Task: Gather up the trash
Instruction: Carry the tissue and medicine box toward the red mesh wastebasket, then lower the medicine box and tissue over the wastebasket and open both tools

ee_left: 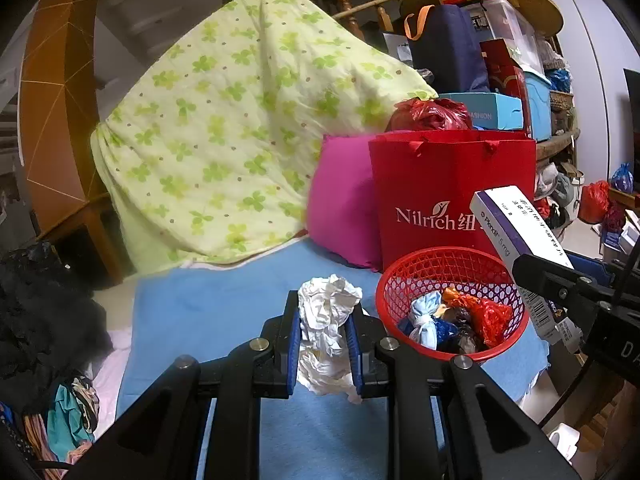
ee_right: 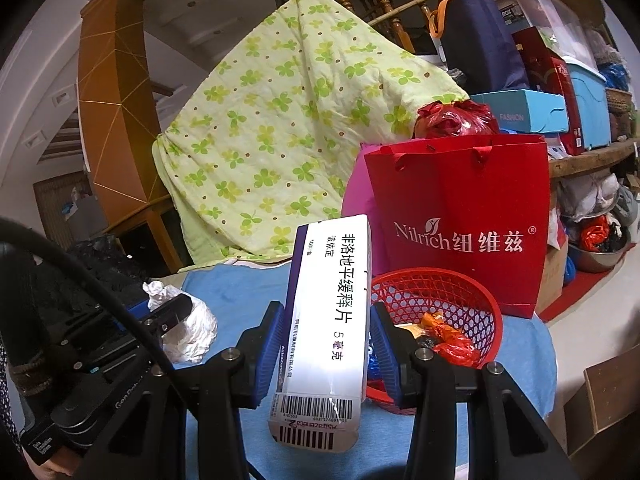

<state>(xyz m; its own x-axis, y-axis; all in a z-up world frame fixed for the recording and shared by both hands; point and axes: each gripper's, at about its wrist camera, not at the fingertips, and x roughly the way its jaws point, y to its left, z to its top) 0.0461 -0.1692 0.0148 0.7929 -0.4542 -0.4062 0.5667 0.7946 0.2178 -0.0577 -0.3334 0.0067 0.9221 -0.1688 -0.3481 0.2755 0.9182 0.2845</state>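
Crumpled tissue (ee_left: 326, 322), light and soft, is pinched mid-wad by the left gripper (ee_left: 325, 334) above the blue cloth (ee_left: 224, 308). The stiff, light medicine box (ee_right: 330, 320) is clamped across its sides by the right gripper (ee_right: 328, 344), beside the red basket (ee_right: 486, 308).

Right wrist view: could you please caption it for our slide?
Right gripper holds a medicine box beside the red basket.

Green clover quilt (ee_left: 224, 120) behind; pink cushion (ee_left: 344, 208) touching red Nilrich bag (ee_right: 460, 220); poss. clothes (ee_left: 76, 412) bottom-left.
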